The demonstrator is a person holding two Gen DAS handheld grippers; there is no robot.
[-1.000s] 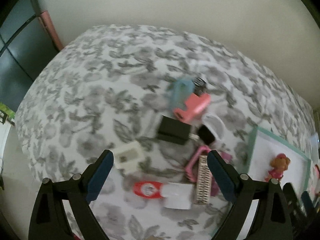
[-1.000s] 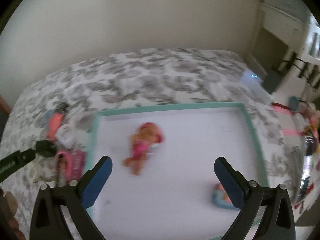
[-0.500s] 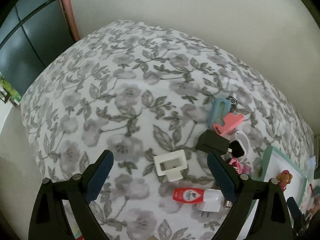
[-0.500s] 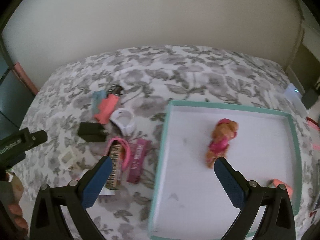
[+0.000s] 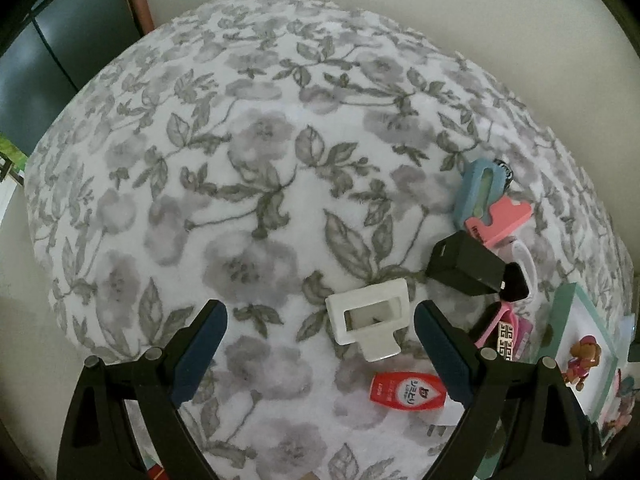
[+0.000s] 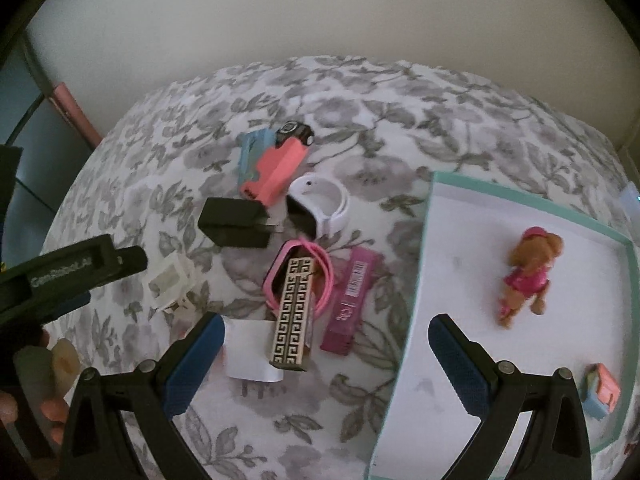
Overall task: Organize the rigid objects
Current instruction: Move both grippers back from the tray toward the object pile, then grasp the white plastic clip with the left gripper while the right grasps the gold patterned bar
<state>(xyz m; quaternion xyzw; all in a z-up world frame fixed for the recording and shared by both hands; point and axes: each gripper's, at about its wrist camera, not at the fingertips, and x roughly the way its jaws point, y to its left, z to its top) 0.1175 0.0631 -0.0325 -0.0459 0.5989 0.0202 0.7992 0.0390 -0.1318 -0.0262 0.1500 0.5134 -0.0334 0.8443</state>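
Small rigid items lie on a floral cloth. In the left wrist view my left gripper (image 5: 320, 316) is open and empty, just above a white plastic clip (image 5: 370, 320); a red tube (image 5: 406, 390), a black charger (image 5: 464, 266), a pink piece (image 5: 500, 220) and a blue piece (image 5: 480, 190) lie to the right. In the right wrist view my right gripper (image 6: 326, 330) is open and empty over a patterned box (image 6: 294, 312), a pink band (image 6: 308, 276) and a magenta bar (image 6: 352, 300). A teal-rimmed white tray (image 6: 424, 264) holds a toy dog (image 6: 526, 276).
A white watch band (image 6: 324, 200) and a black charger (image 6: 236, 222) lie behind the pile. A small blue and orange toy (image 6: 602, 394) sits in the tray's near corner. The left gripper's body (image 6: 68, 276) reaches in at the left. A beige wall stands behind.
The left gripper has swung left and closer, so the white clip now sits between its fingers. The right gripper has swung left from above the tray to above the pile.
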